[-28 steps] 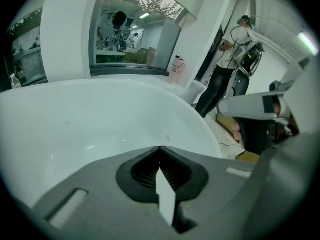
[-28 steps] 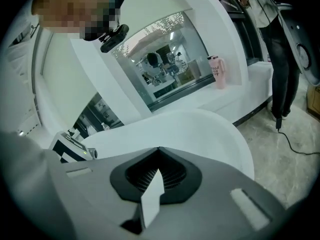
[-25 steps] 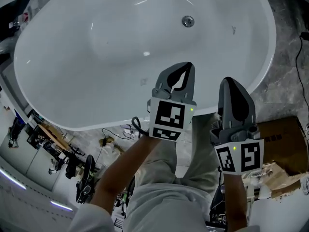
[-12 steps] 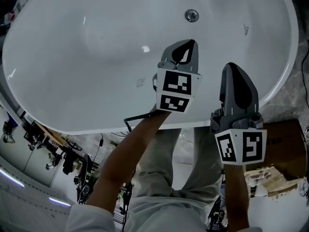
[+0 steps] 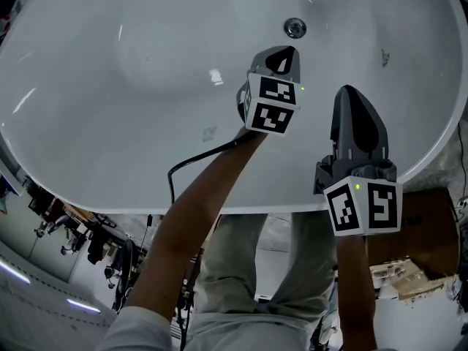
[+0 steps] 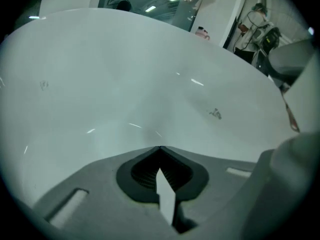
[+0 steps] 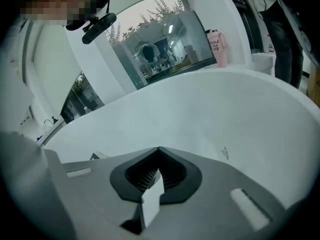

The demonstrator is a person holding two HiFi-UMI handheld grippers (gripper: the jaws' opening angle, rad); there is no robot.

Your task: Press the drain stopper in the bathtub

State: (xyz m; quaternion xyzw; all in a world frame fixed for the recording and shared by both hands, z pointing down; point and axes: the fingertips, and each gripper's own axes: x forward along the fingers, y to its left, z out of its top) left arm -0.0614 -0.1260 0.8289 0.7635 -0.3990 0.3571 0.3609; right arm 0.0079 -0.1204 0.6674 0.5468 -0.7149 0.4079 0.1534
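Holding both tongs out over the white bathtub (image 5: 110, 101), I have a black cable (image 5: 191, 161) trailing back from the left pair along my forearm, to their left and behind them, across the near wall of the tub. My left tongs (image 5: 284, 55) hang over the basin floor, further forward than the right pair, marker cube facing up. Seen from their own camera, the left tongs (image 6: 160, 147) are pressed together at the tips, with nothing pinched between them and only the smooth tub wall beyond. The drain stopper (image 5: 295, 28), a small round chrome disc set in the tub floor, lies just ahead of the left tips and slightly to their right, apart from them, not touched. To the right of that, my right tongs (image 5: 351, 97) sit further back, over the near side of the tub by its rim. Their own camera shows them (image 7: 159, 148) closed tip to tip as well, gripping nothing. A small dark mark (image 5: 383, 57) shows on the tub wall ahead and to the right of the right tongs. Beyond the far rim, in the right tongs' view, stands a pink bottle (image 7: 218, 46). Behind and to the right of the right tongs, outside the tub, a cardboard box (image 5: 431, 232) rests on the floor.
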